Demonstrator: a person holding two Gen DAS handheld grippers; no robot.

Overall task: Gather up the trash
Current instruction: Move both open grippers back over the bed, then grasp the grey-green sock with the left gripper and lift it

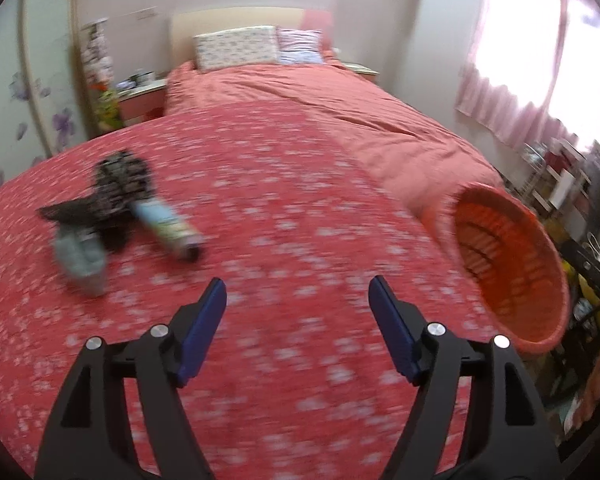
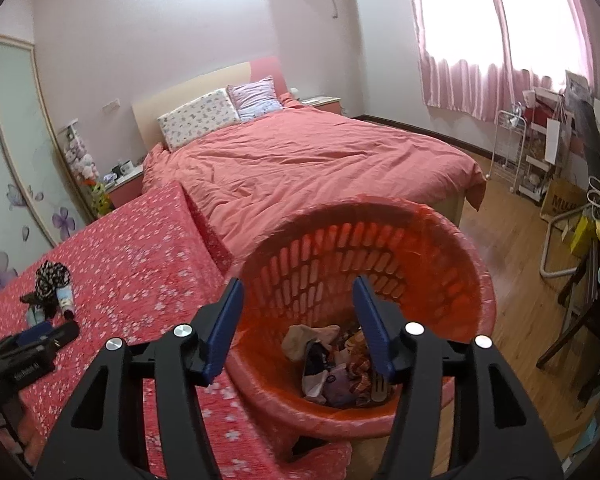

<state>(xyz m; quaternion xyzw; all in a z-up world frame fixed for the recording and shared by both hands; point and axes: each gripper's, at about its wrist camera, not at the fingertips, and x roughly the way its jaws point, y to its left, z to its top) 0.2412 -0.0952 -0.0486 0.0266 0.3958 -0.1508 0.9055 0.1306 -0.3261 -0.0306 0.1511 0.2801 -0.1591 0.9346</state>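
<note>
Several scraps of trash (image 2: 328, 364) already lie in the orange basket (image 2: 452, 240) at the bed's (image 2: 300, 160) foot. More litter (image 1: 116, 208), a dark wrapper and pale tubes, sits on the flowered red blanket (image 1: 280, 200), well apart from the basket. Right gripper (image 2: 298, 322) over the basket, jaws spread, empty. Left gripper (image 1: 298, 322) above the blanket, jaws spread, empty.

Black tongs (image 1: 298, 292); blue pads (image 1: 204, 332); silver screws (image 1: 159, 330).
</note>
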